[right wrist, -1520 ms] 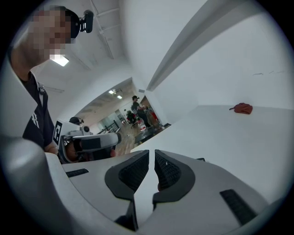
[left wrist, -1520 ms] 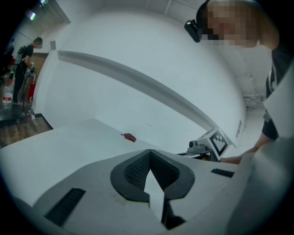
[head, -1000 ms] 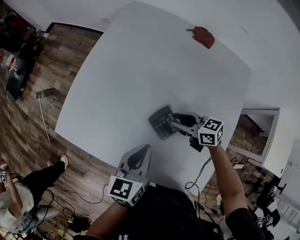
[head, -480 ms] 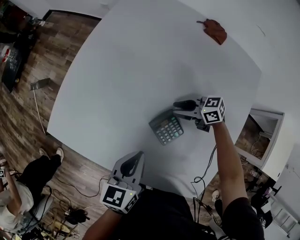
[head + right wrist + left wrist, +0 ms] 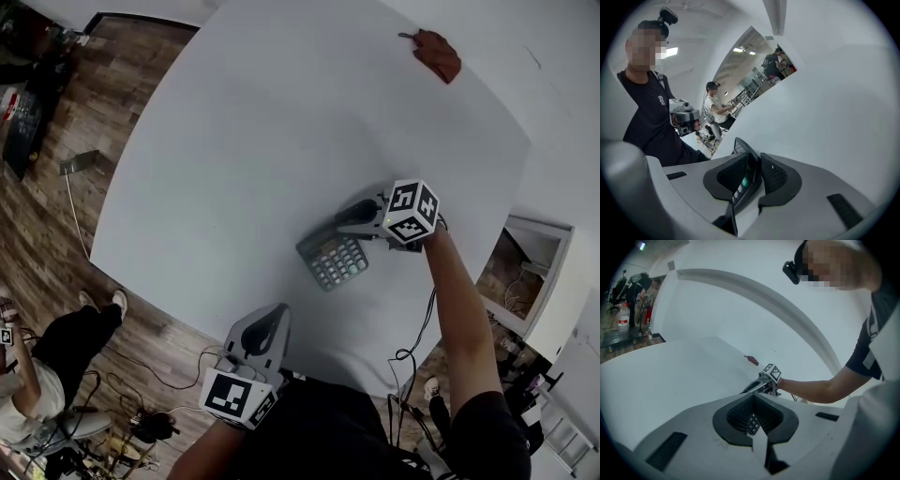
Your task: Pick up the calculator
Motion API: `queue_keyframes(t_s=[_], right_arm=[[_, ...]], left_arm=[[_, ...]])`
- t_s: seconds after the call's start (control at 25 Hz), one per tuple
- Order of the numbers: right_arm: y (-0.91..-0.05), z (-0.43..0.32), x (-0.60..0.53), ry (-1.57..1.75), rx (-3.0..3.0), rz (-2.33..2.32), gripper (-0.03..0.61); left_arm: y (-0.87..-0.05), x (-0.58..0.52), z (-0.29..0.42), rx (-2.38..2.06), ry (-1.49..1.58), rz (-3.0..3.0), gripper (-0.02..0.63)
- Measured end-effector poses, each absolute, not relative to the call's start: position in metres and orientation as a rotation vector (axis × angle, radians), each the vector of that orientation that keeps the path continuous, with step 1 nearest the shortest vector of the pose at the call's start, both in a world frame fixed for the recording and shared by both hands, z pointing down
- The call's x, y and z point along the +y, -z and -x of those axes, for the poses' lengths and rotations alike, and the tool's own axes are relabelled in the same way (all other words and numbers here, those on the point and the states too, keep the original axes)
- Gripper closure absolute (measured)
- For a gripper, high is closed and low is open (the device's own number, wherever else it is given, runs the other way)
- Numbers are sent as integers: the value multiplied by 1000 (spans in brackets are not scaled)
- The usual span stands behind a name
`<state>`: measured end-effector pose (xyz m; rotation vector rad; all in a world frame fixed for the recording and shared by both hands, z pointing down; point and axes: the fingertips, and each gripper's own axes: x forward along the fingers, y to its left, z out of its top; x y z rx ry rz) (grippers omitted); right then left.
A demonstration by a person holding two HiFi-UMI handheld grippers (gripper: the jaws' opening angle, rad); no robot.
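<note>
A dark calculator point(image 5: 334, 260) with grey keys lies on the white table point(image 5: 253, 141) near its front right. My right gripper point(image 5: 349, 214) reaches it from the right and straddles its far edge. In the right gripper view the calculator point(image 5: 743, 180) stands slantwise between the closing jaws of the right gripper point(image 5: 757, 161), with a slit left beside one pad. My left gripper point(image 5: 281, 311) hangs shut and empty over the table's near edge, short of the calculator. The left gripper view looks past the left gripper point(image 5: 752, 397) at the right gripper point(image 5: 757, 385).
A reddish-brown object point(image 5: 438, 54) lies at the table's far right. Wooden floor point(image 5: 84, 234) runs along the left, with a seated person point(image 5: 47, 366) at lower left. A white cabinet point(image 5: 539, 272) stands right of the table, with cables point(image 5: 412, 356) below my right arm.
My right gripper has dropped and tilted down onto the calculator's far edge, and its jaws have narrowed around it. The left gripper has sunk a little.
</note>
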<state>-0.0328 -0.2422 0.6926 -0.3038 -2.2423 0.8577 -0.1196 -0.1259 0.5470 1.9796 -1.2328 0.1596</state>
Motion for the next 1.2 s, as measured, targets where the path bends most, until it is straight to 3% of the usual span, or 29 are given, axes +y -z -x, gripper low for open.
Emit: queue_keyframes(t_s=[0.36,0.8,1.2], right_arm=[[-678,24,-229,-1017,-2239,360,526],[-642,4,-223,-1142,-2377,248,528],[-561,-17,-199,-1193,-2586,44,527]], left_arm=[[-541,-124,117,-1229,-164,-2001,609],[-522,-120,102,-1214,-157,-2068,608],[-480,-111,82,-1193,-125,-2177,608]])
